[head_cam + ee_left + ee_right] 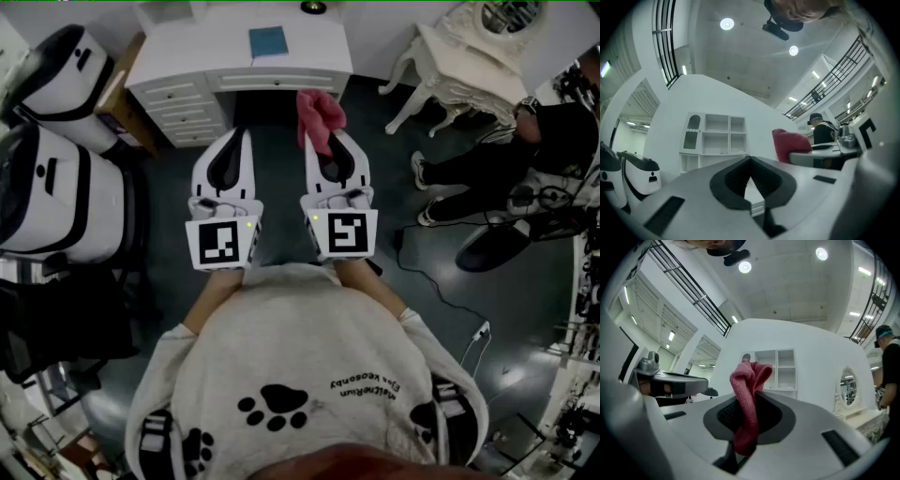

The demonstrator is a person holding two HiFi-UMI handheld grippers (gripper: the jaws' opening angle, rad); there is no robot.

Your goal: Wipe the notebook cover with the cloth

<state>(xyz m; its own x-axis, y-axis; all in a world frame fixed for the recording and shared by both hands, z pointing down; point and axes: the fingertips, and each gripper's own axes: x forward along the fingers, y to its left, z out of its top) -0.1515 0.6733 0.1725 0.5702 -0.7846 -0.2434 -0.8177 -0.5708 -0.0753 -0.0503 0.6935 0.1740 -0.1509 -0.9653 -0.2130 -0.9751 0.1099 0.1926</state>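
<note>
Hanging from the right tool [751,401], the pink cloth [746,380] is pinched between the two jaws, which are clamped on its middle; a bunched fold stands up above them and a shorter end droops below. The left tool [750,161] has its jaws brought together at the tips with nothing between them (only the dark hollow of the pads shows behind the tips). Seen from the head view, both tools sit side by side in the middle of the frame, pointing toward the top, over the dark floor [281,225] and short of the white worktop [202,52] at the upper centre. The blue notebook [268,41] lies flat on that worktop, closed, near its back edge, well apart from both tools and from the cloth. Drawers [183,105] fill the worktop's front at its left. The holder's grey sweatshirt [309,366], printed with black paw marks, takes up the lower middle of the frame. At the right edge another person [525,155] sits near an ornate white table [464,66].
</note>
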